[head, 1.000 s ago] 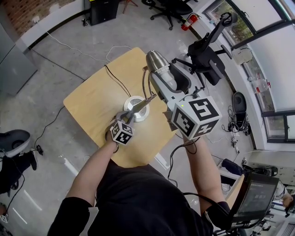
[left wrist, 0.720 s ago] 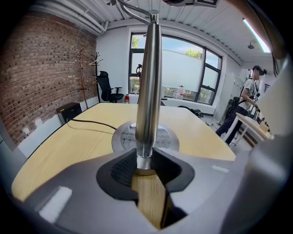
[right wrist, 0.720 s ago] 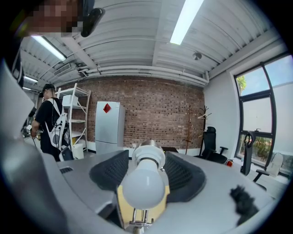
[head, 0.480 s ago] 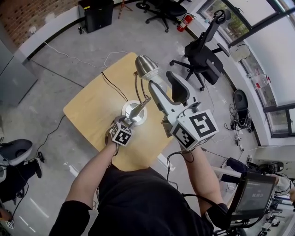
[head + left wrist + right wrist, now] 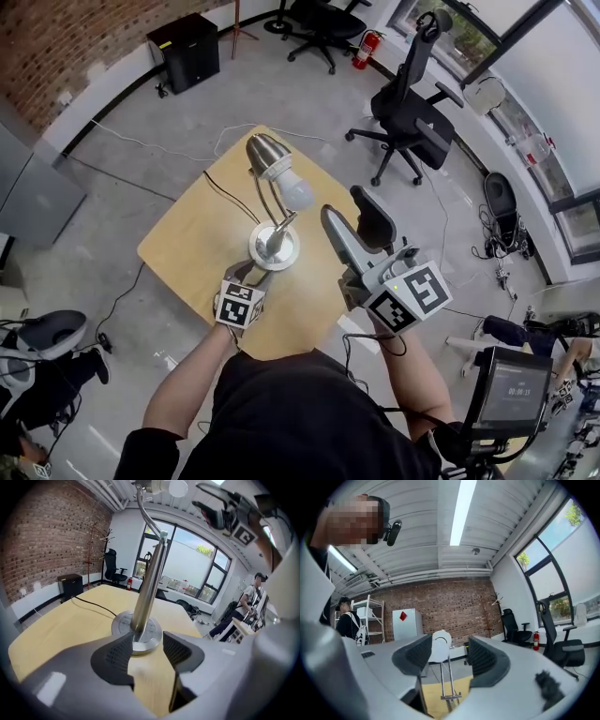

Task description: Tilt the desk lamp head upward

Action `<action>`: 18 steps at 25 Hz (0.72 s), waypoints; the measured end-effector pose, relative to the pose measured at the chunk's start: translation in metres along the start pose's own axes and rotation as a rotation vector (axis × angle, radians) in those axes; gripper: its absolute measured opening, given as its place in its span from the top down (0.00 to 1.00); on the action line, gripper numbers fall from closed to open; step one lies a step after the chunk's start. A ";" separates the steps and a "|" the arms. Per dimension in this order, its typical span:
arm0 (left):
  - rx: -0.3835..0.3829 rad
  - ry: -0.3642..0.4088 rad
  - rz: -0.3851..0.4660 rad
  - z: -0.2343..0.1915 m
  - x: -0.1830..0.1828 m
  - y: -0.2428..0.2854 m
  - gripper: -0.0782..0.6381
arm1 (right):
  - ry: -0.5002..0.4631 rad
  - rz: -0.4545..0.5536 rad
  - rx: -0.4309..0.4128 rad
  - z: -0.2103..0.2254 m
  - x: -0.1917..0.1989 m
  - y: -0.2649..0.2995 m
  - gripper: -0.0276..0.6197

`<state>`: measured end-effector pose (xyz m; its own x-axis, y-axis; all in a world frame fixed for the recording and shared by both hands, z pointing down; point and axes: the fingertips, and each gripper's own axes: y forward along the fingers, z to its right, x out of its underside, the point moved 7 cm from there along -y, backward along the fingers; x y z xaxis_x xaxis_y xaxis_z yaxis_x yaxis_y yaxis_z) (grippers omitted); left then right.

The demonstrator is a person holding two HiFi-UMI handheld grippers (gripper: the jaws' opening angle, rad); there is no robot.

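The desk lamp stands on the yellow table [image 5: 187, 239], its round base [image 5: 275, 248] near the middle. Its chrome head [image 5: 266, 154] with a white bulb [image 5: 298, 194] is up on the bent arm. My left gripper [image 5: 255, 273] is just in front of the base; its jaws are opening, and the pole [image 5: 149, 588] rises beyond the tips, free of the pads. The left gripper [image 5: 145, 651] holds nothing. My right gripper [image 5: 356, 221] is open to the right of the lamp, clear of it. From the right gripper [image 5: 449, 653] the bulb [image 5: 439, 645] shows beyond the jaws.
A black cord [image 5: 225, 187] runs from the lamp across the table to the floor. Office chairs [image 5: 412, 89] and a black cabinet [image 5: 185, 49] stand beyond the table. A monitor [image 5: 511, 389] is at my lower right. People [image 5: 255, 599] stand past the table's right side.
My right gripper has let go of the lamp head and drawn back to the right. My left gripper has opened off the lamp's pole and pulled back slightly. The lamp now stands free.
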<state>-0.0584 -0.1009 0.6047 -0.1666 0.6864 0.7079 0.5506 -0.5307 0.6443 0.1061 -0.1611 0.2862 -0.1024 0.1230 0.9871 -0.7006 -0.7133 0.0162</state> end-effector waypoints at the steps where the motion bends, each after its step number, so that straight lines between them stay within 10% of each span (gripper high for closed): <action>1: 0.016 -0.025 0.013 0.003 -0.001 -0.008 0.60 | 0.012 -0.006 0.029 0.006 0.006 -0.006 0.57; 5: 0.027 -0.045 0.064 0.019 -0.009 -0.046 0.67 | 0.089 -0.009 0.136 0.025 0.029 -0.035 0.57; 9: -0.070 0.066 0.171 0.035 -0.031 -0.084 0.79 | 0.150 0.043 0.188 0.031 0.048 -0.066 0.82; 18: -0.039 0.078 0.390 0.074 -0.081 -0.129 0.88 | 0.179 -0.153 0.023 -0.026 0.117 -0.083 0.94</action>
<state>-0.0553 -0.0515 0.4433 -0.0137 0.3909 0.9203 0.5536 -0.7635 0.3325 0.1342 -0.0693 0.3965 -0.1207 0.3498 0.9290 -0.7014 -0.6923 0.1696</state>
